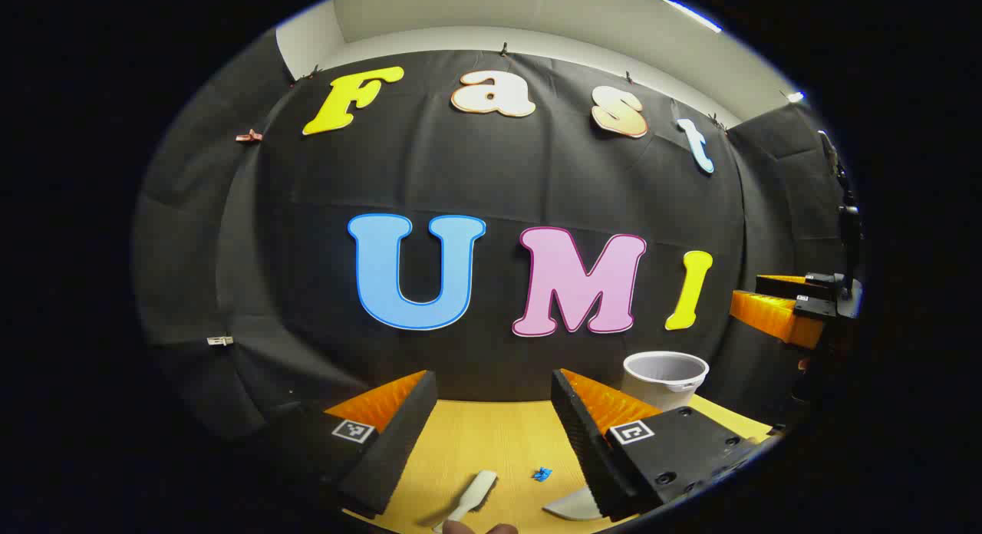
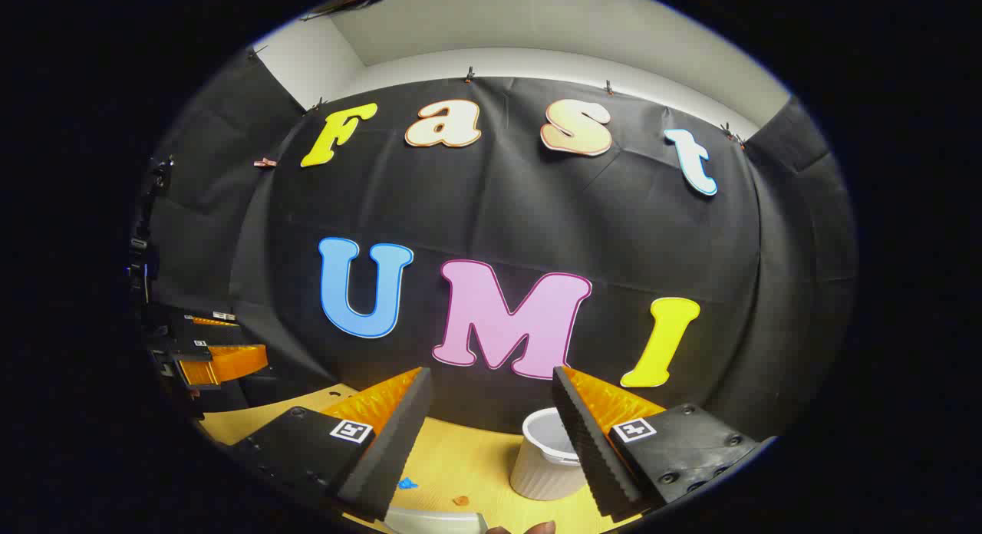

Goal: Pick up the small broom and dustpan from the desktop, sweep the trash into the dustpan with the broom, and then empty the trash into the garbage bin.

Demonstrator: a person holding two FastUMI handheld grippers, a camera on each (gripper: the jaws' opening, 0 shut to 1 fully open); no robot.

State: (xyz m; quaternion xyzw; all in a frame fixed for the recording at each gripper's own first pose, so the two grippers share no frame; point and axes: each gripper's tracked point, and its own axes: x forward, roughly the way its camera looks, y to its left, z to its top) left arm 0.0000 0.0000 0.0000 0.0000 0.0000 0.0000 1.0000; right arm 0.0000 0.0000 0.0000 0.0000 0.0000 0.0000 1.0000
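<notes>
While both grippers' jaws are gaping empty above the yellow wooden desk (image 1: 491,442), the small white broom (image 1: 472,497), pale dustpan (image 2: 437,520), blue trash scrap (image 1: 542,474) and white ribbed bin (image 2: 546,457) are lying untouched, everything waiting

Open left gripper (image 1: 491,430) above broom (image 1: 469,499)

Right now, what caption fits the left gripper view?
Open left gripper hovers above the small broom on the desktop.
</notes>
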